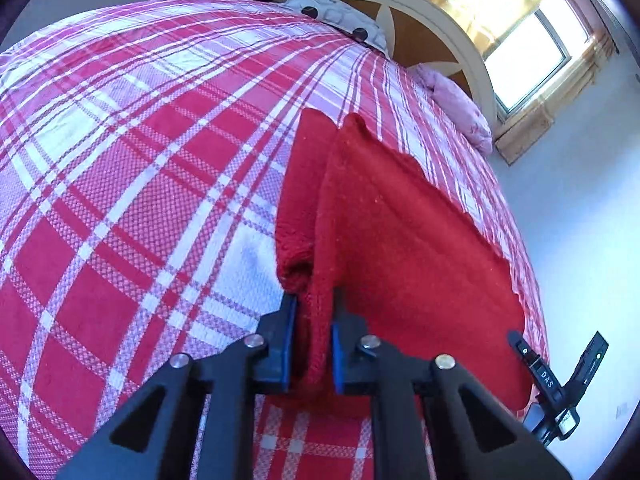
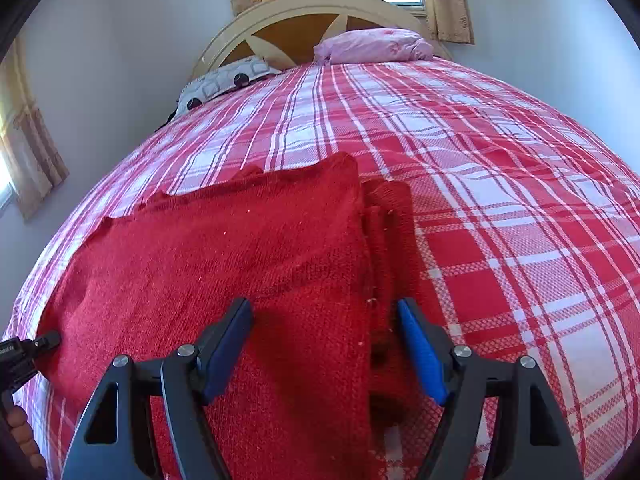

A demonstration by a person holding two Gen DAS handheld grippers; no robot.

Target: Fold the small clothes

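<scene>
- Red knitted garment (image 2: pixel 224 256) lies spread on the red-and-white plaid bedspread (image 2: pixel 500 184), near the bed's foot edge, partly folded, one thick fold running along its side.
- Left gripper (image 1: pixel 314 344): blue pads (image 1: pixel 286 354) drawn in tight, pinching a raised ridge of the red knit between them.
- Right gripper (image 2: pixel 324 344): jaws spread wide over the knit's folded edge, pads clear of the fabric, gripping nothing.
- In the left wrist view the other tool's black tip (image 1: pixel 554 384) shows at the garment's far corner.
- Pink pillow (image 2: pixel 372 46) and grey patterned pillow (image 2: pixel 224 82) sit against the cream arched wooden headboard (image 2: pixel 304 12).
- Curtained window (image 1: pixel 532 36) behind the headboard, bright.
</scene>
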